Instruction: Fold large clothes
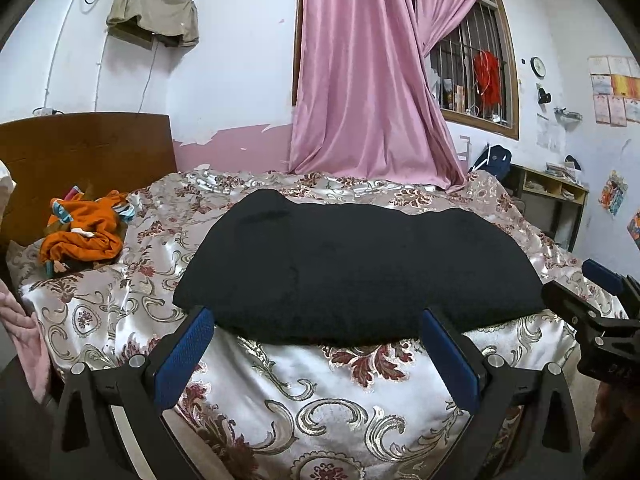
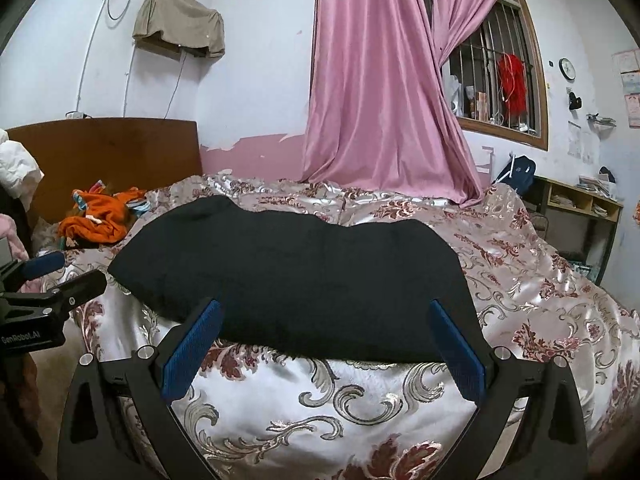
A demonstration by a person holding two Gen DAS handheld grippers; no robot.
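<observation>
**Black garment lies folded on the bed**

The black garment point(image 1: 352, 268) lies flat across the bed point(image 1: 320, 392), close to its near edge — an orange garment point(image 1: 86, 236) sits crumpled toward the headboard point(image 1: 88, 148). The left hand-held gripper point(image 1: 316, 344) and right hand-held gripper point(image 2: 324, 340) hover at that edge — both spread wide, holding nothing.

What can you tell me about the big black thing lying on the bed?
The black garment is a large, dark piece of clothing that looks soft and thick, maybe knitted or fleecy. It lies flat and wide across the flowered bedspread, near the bed's front edge, already folded into a long rounded slab. Its far edge is wavy and its front edge is a thick fold. Only the bedspread touches it. Both open grippers, left gripper and right gripper, are just short of its front edge, not holding it.
</observation>
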